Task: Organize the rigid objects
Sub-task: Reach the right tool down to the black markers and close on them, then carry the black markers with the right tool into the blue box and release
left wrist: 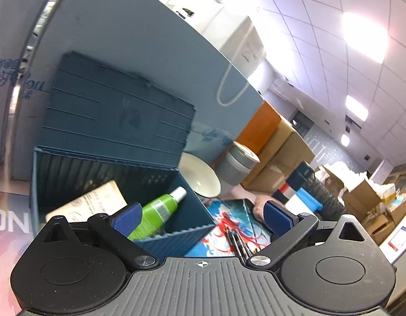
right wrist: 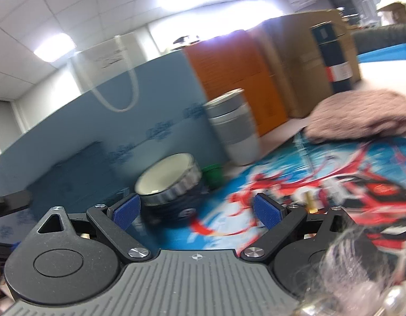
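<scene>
Printed mat (right wrist: 268, 173) covers table under tiled office ceiling (left wrist: 321, 5).

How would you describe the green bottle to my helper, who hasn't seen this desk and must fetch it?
Find the dark blue storage crate with its lid open, standing against the pale blue partition. Inside it, next to a printed paper packet, lies the green bottle, tilted. It is the only bright green thing there, with a white cap and a barcode label.
</scene>
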{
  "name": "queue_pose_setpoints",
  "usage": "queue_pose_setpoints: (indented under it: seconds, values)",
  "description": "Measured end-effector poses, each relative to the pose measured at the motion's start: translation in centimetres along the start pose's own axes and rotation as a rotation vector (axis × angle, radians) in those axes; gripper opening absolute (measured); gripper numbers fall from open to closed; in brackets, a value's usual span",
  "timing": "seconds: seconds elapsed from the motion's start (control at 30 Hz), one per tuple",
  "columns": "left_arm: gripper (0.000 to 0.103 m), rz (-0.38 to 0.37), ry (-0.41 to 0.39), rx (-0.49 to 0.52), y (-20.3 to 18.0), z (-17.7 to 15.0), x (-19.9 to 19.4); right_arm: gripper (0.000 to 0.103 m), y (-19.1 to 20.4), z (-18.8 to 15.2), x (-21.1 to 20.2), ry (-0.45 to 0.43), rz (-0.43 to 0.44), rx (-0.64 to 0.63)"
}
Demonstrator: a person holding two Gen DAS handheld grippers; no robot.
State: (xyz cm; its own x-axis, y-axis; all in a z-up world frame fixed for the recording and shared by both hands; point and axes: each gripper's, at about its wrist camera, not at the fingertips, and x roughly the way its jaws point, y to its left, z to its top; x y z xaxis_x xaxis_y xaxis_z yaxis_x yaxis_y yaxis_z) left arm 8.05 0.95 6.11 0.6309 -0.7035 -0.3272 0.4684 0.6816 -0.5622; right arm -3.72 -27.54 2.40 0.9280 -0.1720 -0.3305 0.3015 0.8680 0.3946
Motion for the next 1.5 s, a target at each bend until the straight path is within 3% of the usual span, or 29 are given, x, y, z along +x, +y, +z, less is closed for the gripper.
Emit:
queue_pose_setpoints:
  seconds: [0.27, 0.33, 0.43, 0.53, 0.73, 0.83, 1.17, 1.27, 1.33, 1.5]
  values:
    - [0.101, -0.003, 0.015, 0.041, -0.8, -0.3, -0.2, 0.085, -4.7, 1.5, -0.3, 0.091, -0.058, 0.115]
    - [0.101, -0.002, 0.012, 0.037, -0.7, -0.3, -0.3, 0.071, -5.2, 1.5, 0.4, 0.147, -0.036, 0.132]
    - [0.101, -0.002, 0.012, 0.036, -0.6, -0.3, -0.4, 0.061, -5.2, 1.2, 2.0, 0.242, 0.011, 0.150]
    - [0.101, -0.004, 0.013, 0.037, -0.6, -0.2, -0.4, 0.057, -4.6, 0.9, 4.1, 0.307, 0.070, 0.154]
    - [0.101, -0.003, 0.010, 0.032, -0.4, -0.1, -0.6, 0.053, -2.9, 0.6, 7.7, 0.392, -0.044, 0.056]
    - [0.101, 0.001, 0.006, 0.023, -0.2, 0.0, -0.7, 0.052, -2.0, 0.3, 9.0, 0.404, -0.114, -0.029]
    - [0.101, 0.001, -0.009, 0.007, 0.3, 0.2, -1.2, 0.047, -1.3, 1.1, 14.2, 0.405, -0.215, -0.189]
    - [0.101, 0.000, -0.015, 0.001, 0.4, 0.4, -1.4, 0.034, -1.2, 1.4, 15.1, 0.393, -0.250, -0.214]
    - [0.101, -0.001, -0.021, -0.001, 0.5, 0.5, -1.6, 0.015, -1.0, 1.2, 15.2, 0.383, -0.278, -0.265]
    - [0.101, -0.004, -0.042, -0.013, 0.9, 0.8, -2.2, 0.014, -0.6, 1.3, 13.6, 0.353, -0.237, -0.261]
